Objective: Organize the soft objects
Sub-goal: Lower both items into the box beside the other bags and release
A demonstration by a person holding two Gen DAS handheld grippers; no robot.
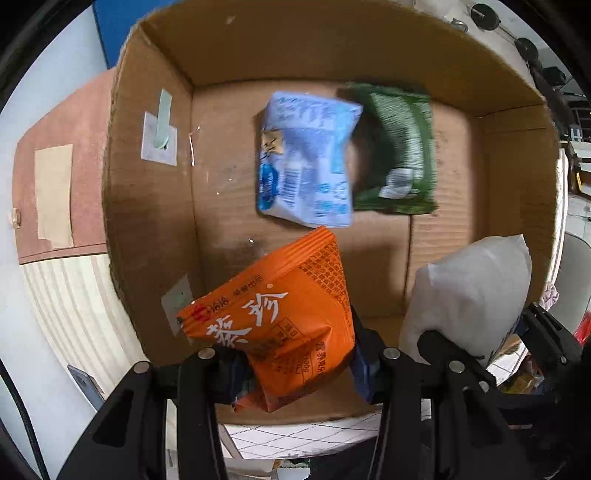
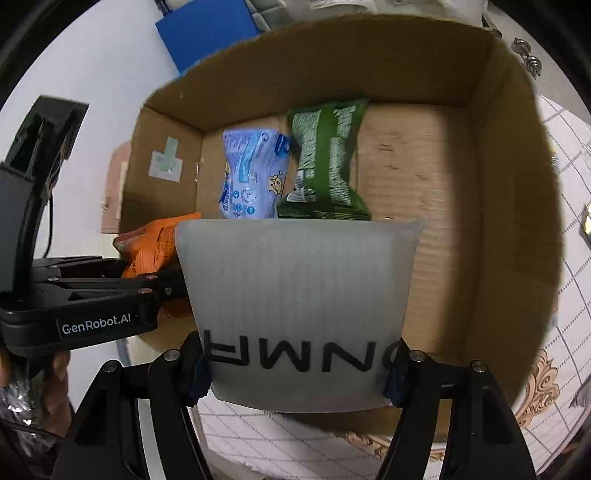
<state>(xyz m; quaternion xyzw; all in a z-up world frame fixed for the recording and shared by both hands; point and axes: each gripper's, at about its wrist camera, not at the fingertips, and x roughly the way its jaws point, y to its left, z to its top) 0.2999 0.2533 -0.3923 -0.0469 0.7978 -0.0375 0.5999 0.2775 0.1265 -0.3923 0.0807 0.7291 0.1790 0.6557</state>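
My left gripper [image 1: 295, 365] is shut on an orange snack bag [image 1: 280, 317] and holds it over the near left of an open cardboard box [image 1: 147, 184]. My right gripper [image 2: 295, 373] is shut on a white air-cushion pack [image 2: 295, 302] with black letters, held over the box's near edge. The white pack also shows in the left wrist view [image 1: 469, 291], and the orange bag shows in the right wrist view [image 2: 155, 240] with the left gripper [image 2: 147, 284]. A light blue packet [image 1: 306, 158] and a green packet [image 1: 399, 147] lie side by side on the box floor.
The box floor [image 2: 417, 184] right of the green packet is bare cardboard. The box stands on a patterned white tablecloth [image 2: 565, 295]. A blue panel [image 2: 203, 33] stands behind the box. A pink cabinet [image 1: 55, 166] stands left of it.
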